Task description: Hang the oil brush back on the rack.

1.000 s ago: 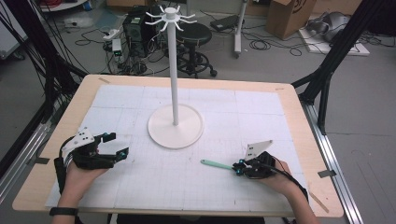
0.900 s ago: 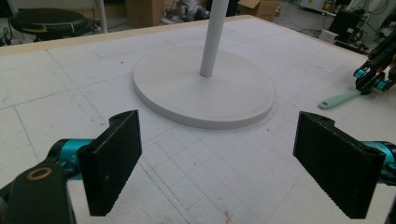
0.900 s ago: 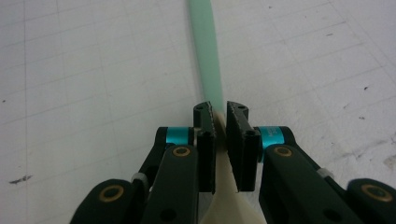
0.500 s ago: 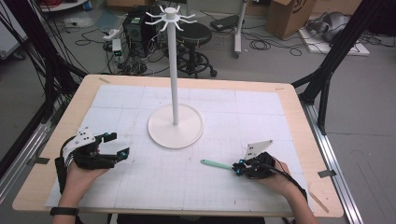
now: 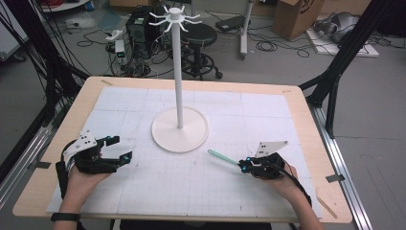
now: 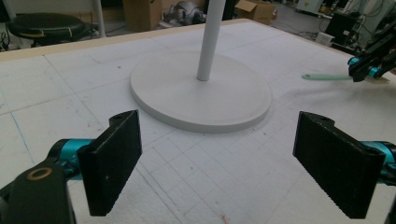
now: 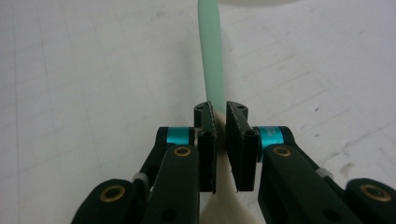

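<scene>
The right gripper (image 5: pixel 245 165) has its jaws closed on one end of a thin pale green stick (image 5: pixel 222 157); in the right gripper view (image 7: pixel 220 122) the two black pads pinch the stick (image 7: pixel 211 60) from both sides, and the rest of it runs straight out ahead toward the white stand's round base (image 5: pixel 180 129). Its free end lies just short of the base's rim, on the side nearest the person, and appears to rest on or just above the gridded white mat (image 5: pixel 201 191).

The stick looks light and slim, probably plastic or silicone, so it may flex a little and could swivel in a pinch taken so near its end. A hold closer to its middle would likely steady it, though the smooth surface might slip between the pads.

The left gripper (image 5: pixel 116 149) sits well apart from the base, on its opposite side from the stick, with its jaws spread wide and nothing between them; the left gripper view (image 6: pixel 224 163) confirms the gap.

The held end of the stick is hidden between the pads, so its shape cannot be told. The stand's pole (image 5: pixel 177 67) carries small hooked arms at the top, too fine to count reliably
</scene>
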